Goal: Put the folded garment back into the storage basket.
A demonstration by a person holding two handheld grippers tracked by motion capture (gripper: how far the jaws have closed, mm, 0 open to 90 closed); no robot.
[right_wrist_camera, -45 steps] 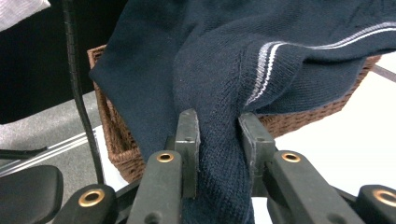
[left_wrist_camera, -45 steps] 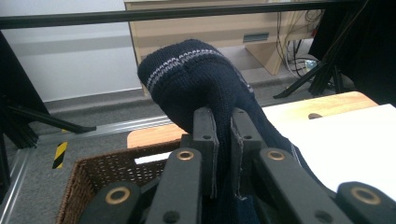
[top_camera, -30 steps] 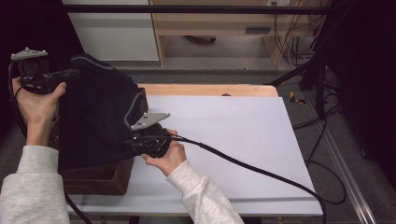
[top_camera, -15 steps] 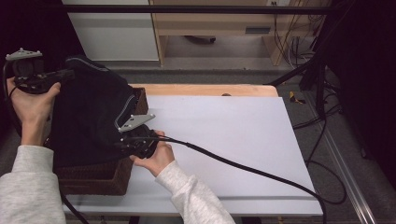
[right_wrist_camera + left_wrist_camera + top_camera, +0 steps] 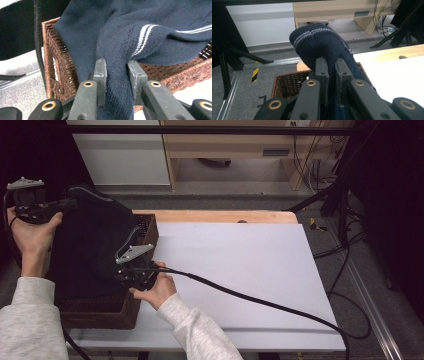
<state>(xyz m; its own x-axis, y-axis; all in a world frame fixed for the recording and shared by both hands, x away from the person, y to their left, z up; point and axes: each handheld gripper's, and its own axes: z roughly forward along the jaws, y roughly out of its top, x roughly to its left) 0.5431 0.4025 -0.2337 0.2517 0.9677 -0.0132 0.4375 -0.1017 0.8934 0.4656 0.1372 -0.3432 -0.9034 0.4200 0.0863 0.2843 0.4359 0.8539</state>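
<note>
Both tongs pinched the navy sweater (image 5: pixel 95 250) above the wicker basket (image 5: pixel 107 312): left gripper (image 5: pixel 331 82) on a bunched fold, right gripper (image 5: pixel 116 82) beside white stripes unseen from above.

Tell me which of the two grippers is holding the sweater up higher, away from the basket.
The left gripper, at the table's left edge, lifts the navy sweater clear above the wicker basket; the right gripper grips it low by the basket's rim.
</note>
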